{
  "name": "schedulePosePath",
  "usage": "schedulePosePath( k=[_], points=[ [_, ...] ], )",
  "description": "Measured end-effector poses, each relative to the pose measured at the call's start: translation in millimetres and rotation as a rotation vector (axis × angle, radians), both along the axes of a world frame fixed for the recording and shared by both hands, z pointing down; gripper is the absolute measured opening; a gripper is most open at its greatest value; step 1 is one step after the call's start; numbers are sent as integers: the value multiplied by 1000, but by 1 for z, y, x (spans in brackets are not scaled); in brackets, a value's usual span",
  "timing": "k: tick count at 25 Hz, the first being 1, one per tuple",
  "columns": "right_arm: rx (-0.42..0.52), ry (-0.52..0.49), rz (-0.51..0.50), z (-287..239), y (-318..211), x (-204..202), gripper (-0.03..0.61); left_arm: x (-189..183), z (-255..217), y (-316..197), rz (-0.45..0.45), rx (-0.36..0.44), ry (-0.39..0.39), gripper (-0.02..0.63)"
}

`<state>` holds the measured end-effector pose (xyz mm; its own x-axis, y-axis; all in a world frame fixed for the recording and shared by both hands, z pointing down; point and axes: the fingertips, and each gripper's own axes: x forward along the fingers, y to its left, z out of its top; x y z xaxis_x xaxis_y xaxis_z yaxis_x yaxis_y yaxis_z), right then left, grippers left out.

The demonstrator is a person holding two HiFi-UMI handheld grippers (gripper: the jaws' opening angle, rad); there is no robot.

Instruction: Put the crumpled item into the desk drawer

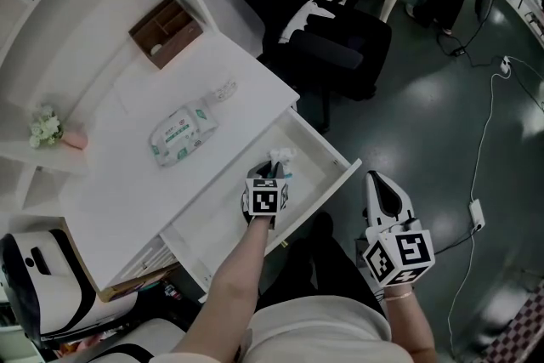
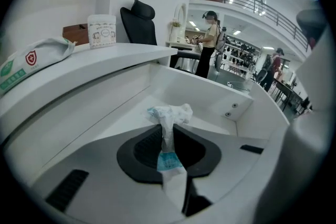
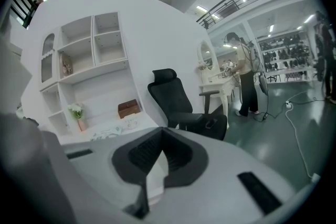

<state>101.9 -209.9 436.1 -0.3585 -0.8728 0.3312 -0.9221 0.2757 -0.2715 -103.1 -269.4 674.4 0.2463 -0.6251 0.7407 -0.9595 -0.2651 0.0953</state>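
The left gripper [image 1: 272,178] has its jaws pinching the crumpled item [image 1: 281,156], a scrap of white and blue wrapping, by a thin twisted tail, with the bunched end sticking out past the jaws over the open drawer [image 1: 336,183]. From the left gripper view the scrap seems to hang just above the drawer floor, though I cannot tell whether its tip already touches. The likeliest slip is at release: so light and limp a scrap may cling to a pad and ride back out with the gripper, or spring open and catch on the drawer's front wall. The grip on that narrow tail is also slight, so a jolt against the drawer side could pull it loose in the wrong spot. The drawer must still be shut, and anything standing proud of its rim could snag under the desk [image 1: 127,140]. The right gripper [image 1: 382,187] hangs well apart over the floor, jaws pressed together on nothing. The desk top is smooth white, carrying a pack of wipes [image 1: 181,132] and a wooden box [image 1: 166,31], with a small bunch of flowers [image 1: 47,127] on a side shelf. A black office chair [image 1: 331,38] stands near the drawer's far end, and a white cable [image 1: 489,123] trails across the dark glossy floor [image 1: 442,115].
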Motion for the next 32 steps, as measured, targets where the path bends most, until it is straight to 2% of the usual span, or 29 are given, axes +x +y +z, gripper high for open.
schedulePosePath(
  k=[21, 28, 32],
  points=[
    [-29, -7, -15, 10, -5, -2, 2, -7, 27, 2, -49, -102, -9, 71],
    [-31, -12, -16, 8, -7, -2, 2, -8, 24, 2, -54, -117, 5, 118],
    [-25, -16, -21, 6, -6, -4, 2, -10, 17, 0, -60, -99, 6, 143]
  ],
)
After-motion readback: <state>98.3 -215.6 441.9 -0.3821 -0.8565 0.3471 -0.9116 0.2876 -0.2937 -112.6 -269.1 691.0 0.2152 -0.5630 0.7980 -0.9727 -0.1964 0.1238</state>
